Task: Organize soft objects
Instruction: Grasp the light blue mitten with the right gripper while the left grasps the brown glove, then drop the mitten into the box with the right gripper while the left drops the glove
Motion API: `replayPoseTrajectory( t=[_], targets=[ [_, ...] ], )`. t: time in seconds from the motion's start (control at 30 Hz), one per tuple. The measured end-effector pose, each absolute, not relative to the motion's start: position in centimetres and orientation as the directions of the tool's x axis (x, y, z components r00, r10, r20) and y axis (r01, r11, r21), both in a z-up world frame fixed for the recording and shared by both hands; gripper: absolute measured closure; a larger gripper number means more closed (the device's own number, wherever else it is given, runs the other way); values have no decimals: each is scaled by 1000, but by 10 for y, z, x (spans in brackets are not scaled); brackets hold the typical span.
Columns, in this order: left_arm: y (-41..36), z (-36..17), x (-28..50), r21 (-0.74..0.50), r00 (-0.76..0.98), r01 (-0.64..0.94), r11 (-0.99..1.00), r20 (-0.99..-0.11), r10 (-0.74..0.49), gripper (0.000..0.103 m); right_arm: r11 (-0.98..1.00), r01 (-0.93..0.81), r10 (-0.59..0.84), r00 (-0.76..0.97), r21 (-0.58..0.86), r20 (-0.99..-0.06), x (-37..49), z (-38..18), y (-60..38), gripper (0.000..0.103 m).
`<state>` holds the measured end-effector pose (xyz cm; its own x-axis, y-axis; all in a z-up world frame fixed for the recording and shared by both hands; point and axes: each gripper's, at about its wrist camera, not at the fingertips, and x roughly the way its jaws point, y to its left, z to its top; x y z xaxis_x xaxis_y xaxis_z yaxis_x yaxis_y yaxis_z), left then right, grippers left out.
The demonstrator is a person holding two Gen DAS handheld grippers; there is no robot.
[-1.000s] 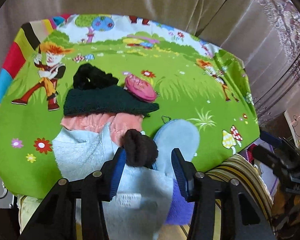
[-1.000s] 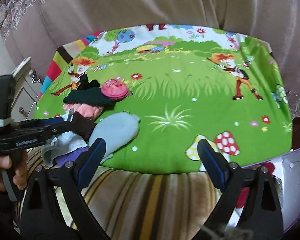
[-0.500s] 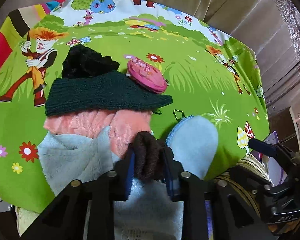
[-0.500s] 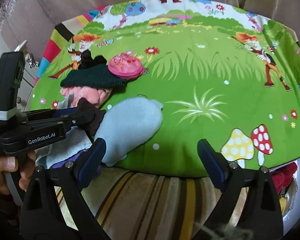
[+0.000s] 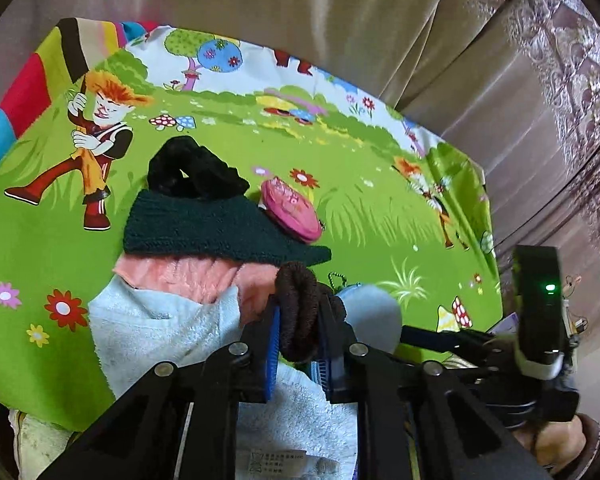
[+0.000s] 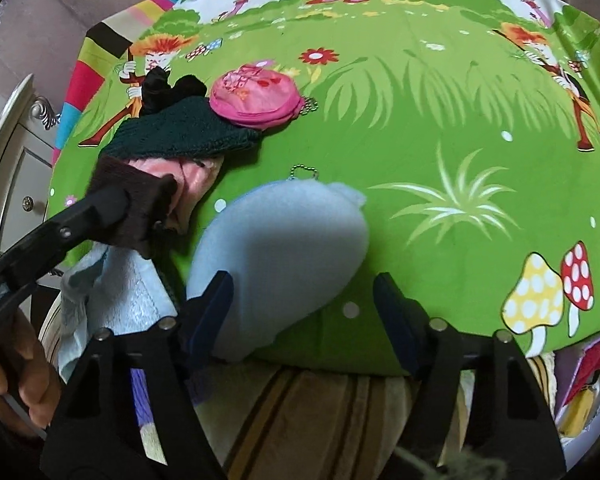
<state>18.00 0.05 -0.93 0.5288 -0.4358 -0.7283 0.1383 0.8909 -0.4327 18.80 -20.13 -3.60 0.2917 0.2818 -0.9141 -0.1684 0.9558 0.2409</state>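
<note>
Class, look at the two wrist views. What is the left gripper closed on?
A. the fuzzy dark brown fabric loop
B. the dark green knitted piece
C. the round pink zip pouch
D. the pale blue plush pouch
A: the left gripper has its pads pressed against the fuzzy dark brown fabric loop, above the white towel.

Both views are taken from close above the near edge, angled down across the cartoon cloth (image 5: 220,148) toward the far curtain (image 5: 340,12). The left side is covered by the left wrist view, the right by the other. The pink pouch (image 5: 290,210) (image 6: 256,98) is shared.
</note>
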Motion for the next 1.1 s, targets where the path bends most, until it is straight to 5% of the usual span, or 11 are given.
replayPoseTrajectory(
  t=[0.33,1.1],
  targets=[
    [6,-2,171,-451,569,124,884,-697,-436,86,954,-150,296,320,261,-900,190,-34,-205,82],
    [-25,28,132,-460,610,145,876,-656,-445,86,968,-108,246,571,225,-783,143,31,-270,88]
  ],
)
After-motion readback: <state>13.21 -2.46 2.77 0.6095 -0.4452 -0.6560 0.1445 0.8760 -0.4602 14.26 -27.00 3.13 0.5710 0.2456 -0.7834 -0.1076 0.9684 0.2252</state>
